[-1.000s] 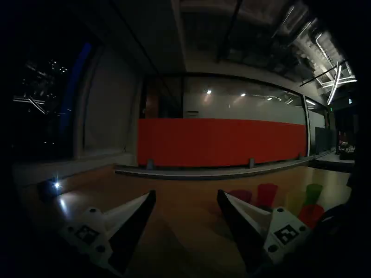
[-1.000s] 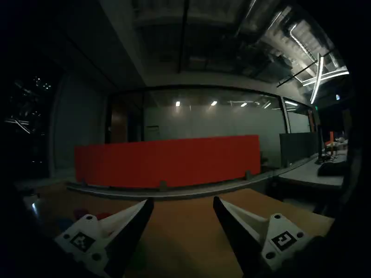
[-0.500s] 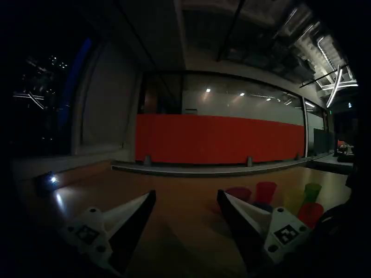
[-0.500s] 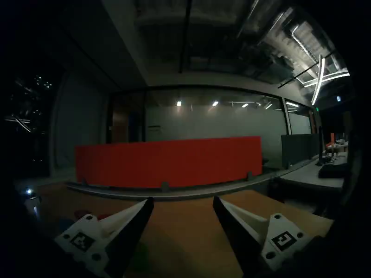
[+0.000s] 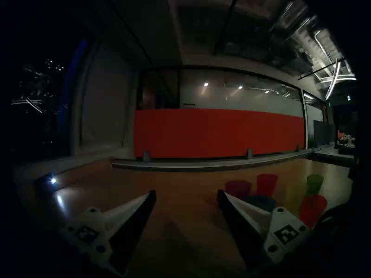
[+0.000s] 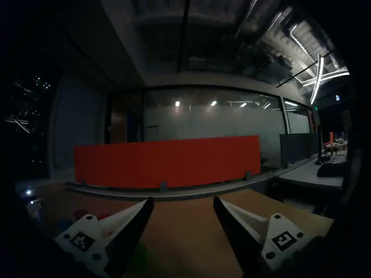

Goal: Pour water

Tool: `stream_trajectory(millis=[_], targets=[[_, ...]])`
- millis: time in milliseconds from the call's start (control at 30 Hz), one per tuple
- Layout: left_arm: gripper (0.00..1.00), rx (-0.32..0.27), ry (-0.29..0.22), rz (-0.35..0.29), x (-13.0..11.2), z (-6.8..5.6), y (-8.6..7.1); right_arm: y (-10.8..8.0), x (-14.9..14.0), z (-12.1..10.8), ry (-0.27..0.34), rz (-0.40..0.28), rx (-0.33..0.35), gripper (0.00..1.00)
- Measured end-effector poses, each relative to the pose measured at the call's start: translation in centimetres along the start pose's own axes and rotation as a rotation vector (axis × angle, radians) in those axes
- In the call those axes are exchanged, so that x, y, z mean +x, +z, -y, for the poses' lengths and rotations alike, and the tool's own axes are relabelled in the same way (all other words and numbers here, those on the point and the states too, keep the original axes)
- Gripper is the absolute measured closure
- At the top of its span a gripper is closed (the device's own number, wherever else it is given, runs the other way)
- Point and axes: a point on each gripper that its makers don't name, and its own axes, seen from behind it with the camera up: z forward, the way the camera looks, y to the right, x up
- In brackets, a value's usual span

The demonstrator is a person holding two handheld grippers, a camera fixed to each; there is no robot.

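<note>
Wood table (image 5: 139, 178), brown and dim, lies under both grippers. The room is dark and much of the detail is lost.

In the left gripper view the left gripper (image 5: 185, 192) sits at the bottom of the frame. Its jaws are wide apart, with bare tabletop between them. The cups (image 5: 267, 183) stand clustered at lower right. A maroon one and a red one are side by side at the back, and a green one is farther right. Another red one is near the right edge. A dark teal one has its lower part hidden behind the finger. A pale shape between the red and green cups may be a yellow cup, but it is too dim to be sure. Whether any cup holds water cannot be told. A small light (image 5: 52, 180) glows at the table's left edge. A red partition (image 5: 218, 132) spans the middle of the frame.

In the right gripper view the right gripper (image 6: 182, 200) is at the bottom, with its jaws wide and empty over the table. At lower left the cups are faint blobs. There are reddish rims above the finger, a bluish patch beside them and a green patch under the finger, mostly covered and lost in shadow. A desk (image 6: 306, 175) at the right edge carries a dark object too dim to identify.
</note>
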Motion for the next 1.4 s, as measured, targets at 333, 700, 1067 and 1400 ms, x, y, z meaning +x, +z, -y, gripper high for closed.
stream_trajectory(millis=[333,700,1067,1400], targets=[[0.02,0.008,0.001,0.001,0.0,0.2,0.1,-0.1,0.1,0.1,0.005,-0.001,0.004,0.01],[0.02,0.005,0.005,0.003,0.0,0.1,0.2,-0.6,0.2,0.1,0.018,-0.012,0.015,0.01],[0.02,0.005,0.006,0.003,-0.1,0.2,0.1,-0.5,-0.7,-0.4,0.008,-0.022,0.030,0.01],[0.02,0.005,0.006,0.003,-0.1,0.1,0.2,0.6,-3.3,-0.6,-0.026,-0.004,0.041,0.01]])
